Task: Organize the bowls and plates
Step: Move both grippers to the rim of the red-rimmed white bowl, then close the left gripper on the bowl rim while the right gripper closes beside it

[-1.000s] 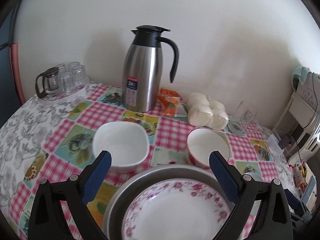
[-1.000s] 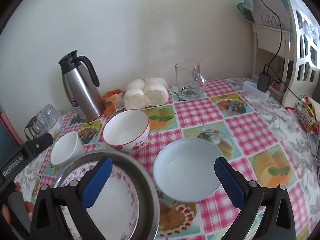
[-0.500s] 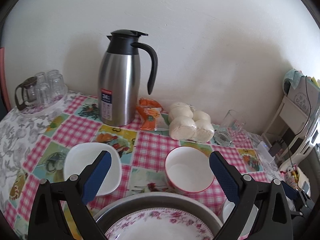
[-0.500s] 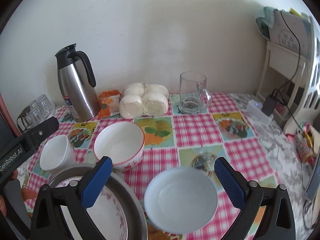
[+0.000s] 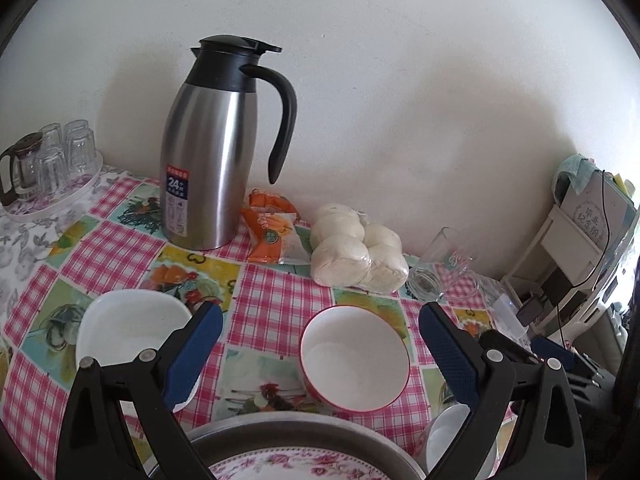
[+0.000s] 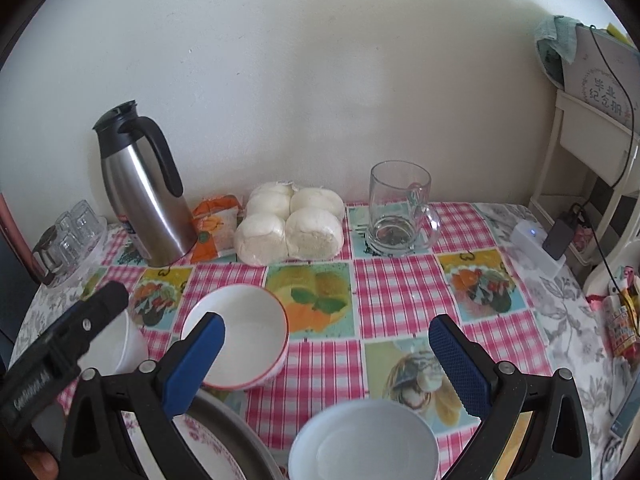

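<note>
My left gripper [image 5: 320, 336] is open and holds nothing, hovering over a metal pan [image 5: 280, 430] with a floral plate [image 5: 304, 466] in it. Beyond its fingers stand a white squarish bowl [image 5: 132, 332] on the left and a red-rimmed bowl [image 5: 354, 356] in the middle. My right gripper [image 6: 326, 340] is also open and empty, above a plain white bowl [image 6: 364, 444]. In the right wrist view the red-rimmed bowl [image 6: 240, 332] sits left of centre, with the pan [image 6: 232, 428] and the squarish bowl [image 6: 120, 344] further left, partly hidden by the left gripper's body.
Along the wall stand a steel thermos jug [image 5: 208, 152], an orange snack packet [image 5: 272, 232], bagged white buns [image 6: 292, 224] and a glass mug [image 6: 400, 208]. A tray of small glasses [image 5: 48, 168] is at the far left. A white shelf and charger [image 6: 536, 244] are at the right.
Both grippers have lifted and tilted up, so the pan, plate and white bowl have slid toward the bottom of the views. The jug looms closer to the left one. Both stay open.
</note>
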{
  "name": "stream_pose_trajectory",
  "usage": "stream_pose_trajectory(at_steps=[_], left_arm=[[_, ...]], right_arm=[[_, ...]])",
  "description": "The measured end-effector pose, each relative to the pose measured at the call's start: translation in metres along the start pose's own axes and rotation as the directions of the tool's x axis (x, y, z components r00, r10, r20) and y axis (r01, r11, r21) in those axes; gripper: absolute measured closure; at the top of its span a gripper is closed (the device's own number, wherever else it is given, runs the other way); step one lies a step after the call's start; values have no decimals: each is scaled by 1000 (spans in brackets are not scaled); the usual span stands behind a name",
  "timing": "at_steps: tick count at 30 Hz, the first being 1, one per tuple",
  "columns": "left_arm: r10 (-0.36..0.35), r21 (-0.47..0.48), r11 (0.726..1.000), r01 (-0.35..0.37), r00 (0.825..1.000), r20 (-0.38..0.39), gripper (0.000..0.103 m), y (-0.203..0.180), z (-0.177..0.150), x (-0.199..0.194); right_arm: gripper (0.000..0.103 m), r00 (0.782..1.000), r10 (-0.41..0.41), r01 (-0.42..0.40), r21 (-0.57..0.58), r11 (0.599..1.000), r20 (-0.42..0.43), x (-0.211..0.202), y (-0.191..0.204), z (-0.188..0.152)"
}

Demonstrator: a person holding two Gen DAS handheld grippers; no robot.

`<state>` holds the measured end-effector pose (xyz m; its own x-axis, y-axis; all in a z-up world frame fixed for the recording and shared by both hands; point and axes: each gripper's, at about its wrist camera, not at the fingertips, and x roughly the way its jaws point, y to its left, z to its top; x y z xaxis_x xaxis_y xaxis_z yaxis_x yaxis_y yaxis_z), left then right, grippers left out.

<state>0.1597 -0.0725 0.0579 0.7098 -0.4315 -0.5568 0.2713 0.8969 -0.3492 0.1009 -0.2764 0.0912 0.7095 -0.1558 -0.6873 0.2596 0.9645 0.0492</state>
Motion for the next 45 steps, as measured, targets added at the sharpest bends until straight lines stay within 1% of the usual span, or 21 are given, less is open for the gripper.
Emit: stream_pose_trajectory(at_steps=[3,6,8,11,14,17,20,21,22,23,24,27,30,32,34,36,38,39,43,45], left_arm=[[-14,-3,1000,14,1000,1,4,-1,2,4],[-10,-15,1000,10,1000,-11,4,0,4,10],[1,-28,1000,-3,999,-43,4,3,5,16],[-28,-64,998,23,996,-84,4,8,6,24],[-18,-74,997,9,993,-115,4,9,7,32],[-34,-99,995,19,988,-149,5,11,6,41],[-15,-91,996,-2,983,-180,6,10,6,47],[-13,-87,996,-3,983,-184,10,9,6,48],[-15,-81,997,0,982,-186,18,7,7,49],[-14,-72,997,1,982,-191,23,5,8,51],[-11,-65,998,-2,981,-194,29,4,8,52],[-12,-50,999,2,977,-214,33,1,6,59],[-18,-39,999,8,969,-248,45,-3,2,69],[-5,-24,1000,-2,962,-272,48,-6,-1,76],[5,-11,1000,-9,955,-295,53,-7,-5,83],[23,-1,1000,-25,947,-321,57,-8,-8,89],[38,5,999,-39,940,-338,60,-8,-11,94],[43,10,999,-43,938,-344,64,-8,-12,96],[70,35,997,-62,927,-368,71,-8,-16,104],[71,33,997,-64,923,-378,72,-7,-17,107]], right_arm=[[0,1000,-5,5,-19,1000,-2,5,3,8],[0,1000,-7,6,-29,1000,-29,14,5,13],[0,999,-10,9,-22,1000,-41,18,4,15],[0,998,-22,20,-24,1000,-67,27,2,17],[0,993,-36,33,-30,999,-114,38,1,17],[0,986,-31,28,-20,999,-166,50,0,14],[0,979,-31,26,-27,999,-200,60,2,10],[0,977,-34,28,-33,999,-210,64,4,7],[0,976,-33,25,-37,999,-215,68,5,6],[2,976,-30,22,-39,999,-217,69,6,4],[4,975,-22,14,-38,999,-221,72,7,3],[10,971,-12,2,-42,999,-237,80,11,-1],[17,966,-1,-10,-42,999,-257,88,14,-4],[20,962,7,-17,-35,999,-271,93,15,-5],[25,959,16,-26,-32,999,-282,97,16,-6],[36,957,24,-36,-37,999,-289,101,19,-7],[43,953,26,-40,-40,998,-300,105,20,-8],[49,951,25,-40,-41,998,-307,107,22,-8],[62,943,41,-53,-26,998,-332,114,25,-11],[68,937,46,-56,-21,998,-345,119,27,-13]])
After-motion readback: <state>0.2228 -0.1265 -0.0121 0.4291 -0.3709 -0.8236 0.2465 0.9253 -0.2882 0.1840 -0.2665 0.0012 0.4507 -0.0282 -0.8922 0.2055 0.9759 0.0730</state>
